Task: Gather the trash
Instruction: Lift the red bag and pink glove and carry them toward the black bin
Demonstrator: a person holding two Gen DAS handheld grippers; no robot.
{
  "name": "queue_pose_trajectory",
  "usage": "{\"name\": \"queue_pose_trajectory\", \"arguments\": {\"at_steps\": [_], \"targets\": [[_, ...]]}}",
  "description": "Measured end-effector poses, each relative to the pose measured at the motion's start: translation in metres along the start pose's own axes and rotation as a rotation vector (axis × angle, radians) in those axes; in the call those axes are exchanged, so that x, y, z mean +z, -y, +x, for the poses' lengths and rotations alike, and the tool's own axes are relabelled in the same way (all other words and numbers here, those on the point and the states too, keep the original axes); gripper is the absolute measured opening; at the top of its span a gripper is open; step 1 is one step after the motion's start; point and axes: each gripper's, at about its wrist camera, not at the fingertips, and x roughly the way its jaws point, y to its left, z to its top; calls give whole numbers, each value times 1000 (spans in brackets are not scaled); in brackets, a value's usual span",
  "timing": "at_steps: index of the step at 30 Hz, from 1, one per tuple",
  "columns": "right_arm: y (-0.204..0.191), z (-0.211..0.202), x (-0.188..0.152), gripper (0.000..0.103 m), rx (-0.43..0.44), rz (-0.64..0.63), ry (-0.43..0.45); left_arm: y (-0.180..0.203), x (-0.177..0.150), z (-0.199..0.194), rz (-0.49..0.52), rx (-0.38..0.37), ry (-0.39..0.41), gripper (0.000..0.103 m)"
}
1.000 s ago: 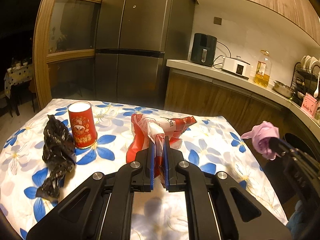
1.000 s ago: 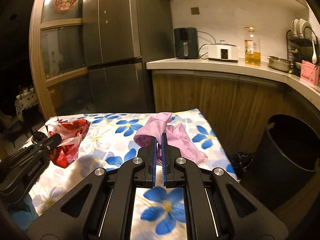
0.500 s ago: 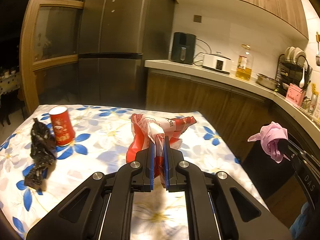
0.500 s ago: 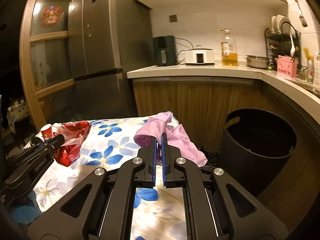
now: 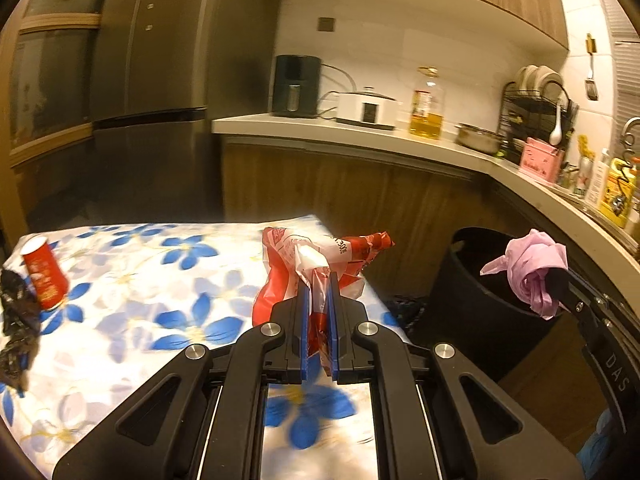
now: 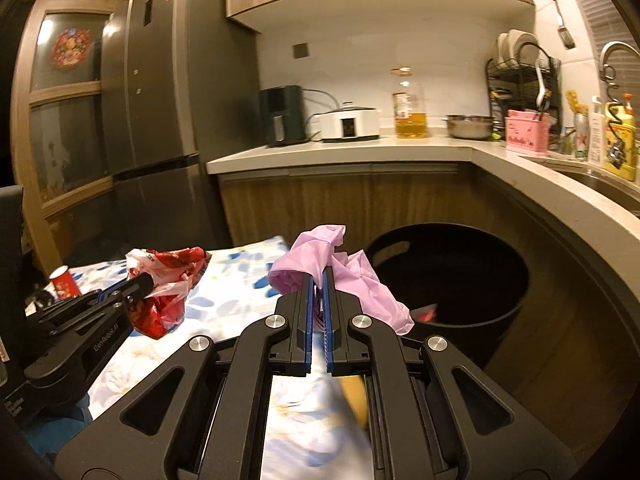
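Item one: crumpled red-and-white plastic bag [image 5: 316,264]. Clamped by a twist of its neck between the blue pads of my left gripper [image 5: 319,300], the bulk hanging beyond the tips, clear of the cloth. It sits left of the round black plastic bin [image 6: 452,280] and has not reached the rim.

Item two: bunched pale pink plastic bag [image 6: 332,268]. Pinched tight in my right gripper [image 6: 318,292], fingers nearly together on the thin film. In the left wrist view it hangs at the near edge of the bin's open mouth [image 5: 472,276]; in the right wrist view the bin lies just beyond and to the right of it.

Item three: the bin itself, standing on the floor against the wooden cabinet fronts, beside the table's corner. Something red shows low inside; I cannot tell what.

Items still out: red paper cup [image 5: 43,278], upright on the blue-flowered white tablecloth [image 5: 132,292], far left of the bin; black crinkled plastic wad [image 5: 16,320] just beside the cup, farther from the bin.

Step in hand, as I judge it: carrying both bags to the bin. Roughly half the trash is lifted, none of it dropped.

Next move calls for: bringing the pink bag fully over the mouth before parting those fingers, then the red bag likewise. Light film may cling to a pad, so open wide. The cup and the black wad remain for a return trip.
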Motion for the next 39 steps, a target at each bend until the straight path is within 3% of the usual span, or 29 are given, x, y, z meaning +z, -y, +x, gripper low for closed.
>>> {"name": "queue_pose_trajectory", "arguments": {"at_steps": [13,23,39], "targets": [[78,7,14,4,-138,56,25,86,31,27,73,-164,41,7],[116,17,25,5,-177,102,41,141,34,56,133,-248,46,8],[134,42,25,5,-170,97,16,162,27,88,161,-305,10,10]]}}
